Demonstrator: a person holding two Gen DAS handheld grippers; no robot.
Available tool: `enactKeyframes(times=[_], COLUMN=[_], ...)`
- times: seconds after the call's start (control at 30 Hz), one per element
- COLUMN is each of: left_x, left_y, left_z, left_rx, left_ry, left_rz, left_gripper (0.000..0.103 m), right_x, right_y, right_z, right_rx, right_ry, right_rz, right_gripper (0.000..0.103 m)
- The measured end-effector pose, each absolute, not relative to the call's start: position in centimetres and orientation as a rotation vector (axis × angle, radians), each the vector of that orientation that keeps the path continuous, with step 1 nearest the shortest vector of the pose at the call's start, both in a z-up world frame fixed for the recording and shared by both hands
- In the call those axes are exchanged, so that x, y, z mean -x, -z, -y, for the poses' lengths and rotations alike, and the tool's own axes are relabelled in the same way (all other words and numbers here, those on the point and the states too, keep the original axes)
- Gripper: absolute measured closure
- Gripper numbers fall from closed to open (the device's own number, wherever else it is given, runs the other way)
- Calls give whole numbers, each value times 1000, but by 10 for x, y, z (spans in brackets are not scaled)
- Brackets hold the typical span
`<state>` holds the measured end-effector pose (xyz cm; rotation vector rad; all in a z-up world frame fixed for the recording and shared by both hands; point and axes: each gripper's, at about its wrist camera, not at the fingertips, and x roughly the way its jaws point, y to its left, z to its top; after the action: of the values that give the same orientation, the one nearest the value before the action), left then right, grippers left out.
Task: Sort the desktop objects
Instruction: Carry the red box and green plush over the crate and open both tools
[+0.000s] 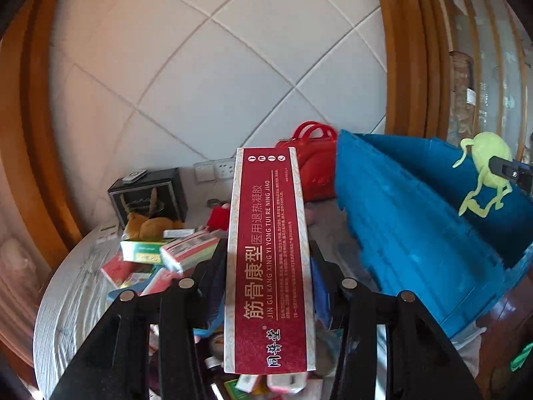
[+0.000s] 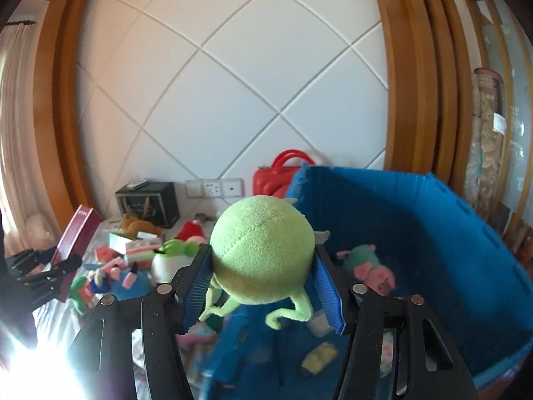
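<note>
**Both grippers loaded, most of the clutter still waiting**

While the sorting is plainly under way, much of it is remaining to do, as I judge it. At the left of the right wrist view, the left gripper (image 2: 65,266) is pinching a long red medicine box (image 2: 78,230), tilted up over the table; in the left wrist view that same red medicine box (image 1: 269,256) is sitting clamped between the jaws at the frame's centre. Just right of it, in the lower left and middle of the right wrist view, a heap of small boxes (image 2: 133,245) and soft toys (image 2: 173,256) is lying unsorted on the pale tablecloth (image 2: 53,316). Moving to the centre, the right gripper (image 2: 263,283) is squeezing a green plush monster (image 2: 263,250) between its blue pads (image 2: 328,300), holding it up at the near edge of the blue bin (image 2: 466,233). Farther right, inside the bin, a pink and green plush (image 2: 366,265) and a small yellow item (image 2: 319,356) are already lying on its floor, so only a few pieces appear sorted so far.
</note>
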<state>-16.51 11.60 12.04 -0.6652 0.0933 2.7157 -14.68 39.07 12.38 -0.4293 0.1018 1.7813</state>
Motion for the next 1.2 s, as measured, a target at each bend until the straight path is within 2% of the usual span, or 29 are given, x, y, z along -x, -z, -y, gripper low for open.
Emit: enactKeyframes(times=[0.27, 0.53, 0.63, 0.83, 1.2], left_x=[165, 165, 164, 167, 158], left_y=[-177, -176, -166, -146, -139], left_z=[-277, -388, -406, -421, -434], left_rx=[617, 704, 744, 857, 867], left_ry=[-2518, -2404, -2386, -2330, -2338], left_rz=[-125, -196, -235, -254, -396], left_gripper=[59, 59, 59, 59, 59], right_x=[25, -44, -54, -68, -66], right_y=[-148, -149, -154, -144, -139], right_z=[-441, -453, -457, -468, -469], right_rx=[475, 532, 545, 593, 623], right_ry=[-1623, -1571, -1572, -1590, -1540], right_rz=[-148, -106, -94, -197, -179], right_gripper=[44, 44, 44, 43, 42])
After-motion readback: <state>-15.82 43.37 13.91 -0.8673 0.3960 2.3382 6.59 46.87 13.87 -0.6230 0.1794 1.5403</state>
